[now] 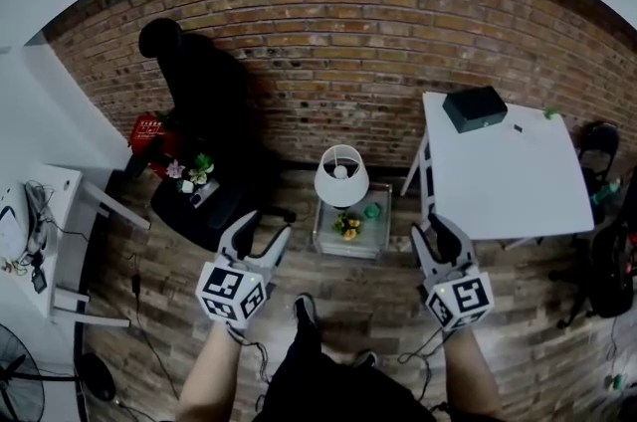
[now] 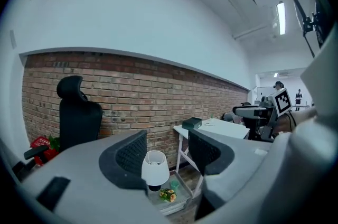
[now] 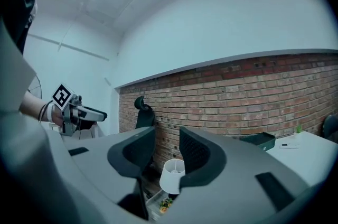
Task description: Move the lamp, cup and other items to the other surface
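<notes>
a person holds two grippers out over a wood floor (image 1: 378, 306), facing a brick wall (image 1: 328, 32). the left gripper (image 1: 261, 229) has its jaws spread wide with nothing between them; the right gripper (image 1: 438, 227) stands parted more narrowly, also empty. ahead, between the two, a white-shaded lamp (image 1: 341, 175) stands on a small glass side table (image 1: 382, 231), with a green cup (image 1: 371, 210) and a small bunch of flowers (image 1: 347, 226) beside it. a white table (image 1: 508, 181) bearing a dark box (image 1: 475, 107) stands to the right.
</notes>
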`<act>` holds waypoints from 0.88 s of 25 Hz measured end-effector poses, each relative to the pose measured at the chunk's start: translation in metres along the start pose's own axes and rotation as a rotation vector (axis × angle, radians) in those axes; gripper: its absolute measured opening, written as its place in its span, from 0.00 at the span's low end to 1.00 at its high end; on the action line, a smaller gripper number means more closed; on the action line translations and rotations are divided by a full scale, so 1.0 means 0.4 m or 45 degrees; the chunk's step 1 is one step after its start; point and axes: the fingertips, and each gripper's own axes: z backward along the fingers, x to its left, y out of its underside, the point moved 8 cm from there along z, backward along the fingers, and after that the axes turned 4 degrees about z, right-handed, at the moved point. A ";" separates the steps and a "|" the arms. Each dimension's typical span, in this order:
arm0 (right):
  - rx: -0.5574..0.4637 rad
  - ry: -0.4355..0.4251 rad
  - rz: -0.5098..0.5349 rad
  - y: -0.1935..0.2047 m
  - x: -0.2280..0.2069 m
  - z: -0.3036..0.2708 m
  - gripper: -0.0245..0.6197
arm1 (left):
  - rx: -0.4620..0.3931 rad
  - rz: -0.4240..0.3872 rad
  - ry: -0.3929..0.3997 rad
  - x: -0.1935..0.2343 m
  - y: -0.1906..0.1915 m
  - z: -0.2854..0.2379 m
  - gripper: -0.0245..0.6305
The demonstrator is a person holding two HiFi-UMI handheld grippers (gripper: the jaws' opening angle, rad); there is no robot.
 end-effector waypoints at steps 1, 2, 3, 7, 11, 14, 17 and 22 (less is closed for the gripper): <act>0.008 0.013 -0.009 0.006 -0.005 -0.031 0.26 | 0.002 0.000 0.023 0.031 0.003 -0.031 0.41; 0.020 0.027 -0.009 0.010 -0.010 -0.065 0.28 | 0.005 -0.001 0.045 0.064 0.005 -0.062 0.41; 0.033 0.042 -0.004 0.012 -0.013 -0.101 0.29 | 0.011 -0.001 0.066 0.097 0.005 -0.093 0.41; 0.077 0.108 -0.002 0.012 -0.013 -0.245 0.30 | 0.049 -0.005 0.149 0.226 0.002 -0.206 0.41; 0.131 0.163 -0.011 0.033 -0.002 -0.376 0.31 | 0.096 0.004 0.220 0.341 0.009 -0.308 0.41; 0.201 0.169 0.021 0.079 -0.001 -0.452 0.31 | 0.148 -0.035 0.266 0.401 0.039 -0.374 0.41; 0.297 0.156 0.032 0.132 -0.015 -0.505 0.33 | 0.195 -0.058 0.312 0.437 0.081 -0.433 0.41; 0.399 0.096 0.005 0.252 -0.059 -0.587 0.34 | 0.319 -0.171 0.388 0.445 0.169 -0.543 0.41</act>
